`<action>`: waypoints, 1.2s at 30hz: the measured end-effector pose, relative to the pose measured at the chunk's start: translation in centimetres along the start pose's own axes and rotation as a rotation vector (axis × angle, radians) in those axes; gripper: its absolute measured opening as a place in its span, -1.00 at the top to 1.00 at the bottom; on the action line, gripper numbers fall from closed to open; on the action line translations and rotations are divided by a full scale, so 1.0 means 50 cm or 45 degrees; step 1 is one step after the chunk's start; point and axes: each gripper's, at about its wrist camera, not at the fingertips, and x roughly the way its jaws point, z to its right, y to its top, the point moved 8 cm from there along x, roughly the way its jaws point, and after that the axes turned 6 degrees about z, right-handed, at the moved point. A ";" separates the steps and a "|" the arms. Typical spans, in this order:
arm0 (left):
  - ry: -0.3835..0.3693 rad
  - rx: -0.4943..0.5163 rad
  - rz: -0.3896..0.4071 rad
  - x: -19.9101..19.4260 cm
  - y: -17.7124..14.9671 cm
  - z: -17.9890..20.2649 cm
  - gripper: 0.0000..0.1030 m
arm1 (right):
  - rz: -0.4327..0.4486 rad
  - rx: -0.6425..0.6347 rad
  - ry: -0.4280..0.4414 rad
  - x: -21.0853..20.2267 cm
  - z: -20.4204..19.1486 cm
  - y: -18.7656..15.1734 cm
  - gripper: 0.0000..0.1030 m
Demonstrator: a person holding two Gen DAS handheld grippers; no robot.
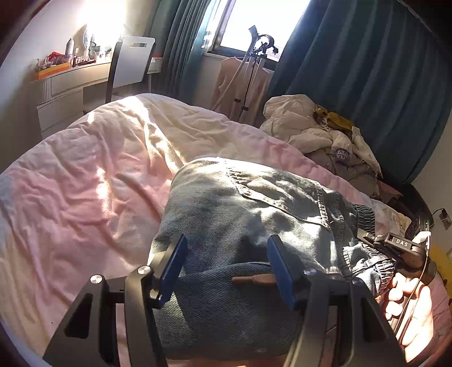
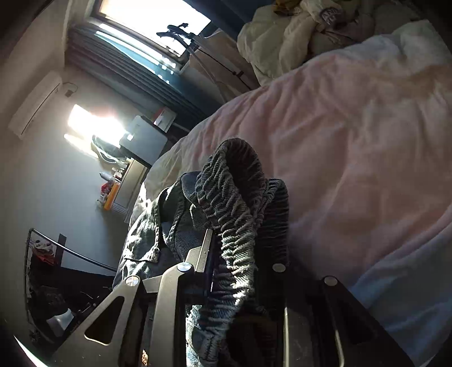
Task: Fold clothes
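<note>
Sunlit pink bedding (image 1: 93, 180) covered the bed, the landmark; beyond it stood a window (image 1: 262, 22) with teal curtains (image 1: 367, 79). Jeans (image 1: 254, 214) lay on the bedding. Left gripper (image 1: 227, 269) straddled them, jaws apart; right gripper (image 2: 240, 251) pinched their elastic waistband (image 2: 226, 197).

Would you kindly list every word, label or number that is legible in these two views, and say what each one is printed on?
"DAS": white letters on the black body of the right gripper, seen in the left wrist view.
Purple patch on a garment in the clothes pile: white letters, too blurred to read with confidence.
Bottles and boxes on the desk: too small to read.
Right wrist view: nothing legible.
</note>
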 end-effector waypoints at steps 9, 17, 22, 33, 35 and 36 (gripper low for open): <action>-0.007 -0.022 -0.023 -0.006 -0.006 -0.007 -0.17 | 0.038 -0.179 -0.087 -0.037 -0.047 0.000 0.36; -0.087 -0.187 -0.040 -0.060 -0.026 -0.032 -0.17 | 0.139 -0.276 -0.192 -0.133 -0.086 -0.031 0.13; -0.213 -0.395 -0.096 -0.094 -0.052 -0.045 -0.17 | 0.156 -0.155 -0.184 -0.196 -0.081 -0.066 -0.10; -0.563 -0.965 -0.241 -0.078 -0.113 -0.050 -0.17 | -0.035 0.353 0.054 -0.199 -0.033 -0.172 -0.31; -0.559 -1.011 -0.267 -0.062 -0.127 -0.051 -0.17 | -0.087 0.368 0.074 -0.175 -0.038 -0.186 -0.32; -0.552 -1.032 -0.265 -0.059 -0.131 -0.053 -0.17 | -0.106 0.372 0.075 -0.164 -0.039 -0.193 -0.32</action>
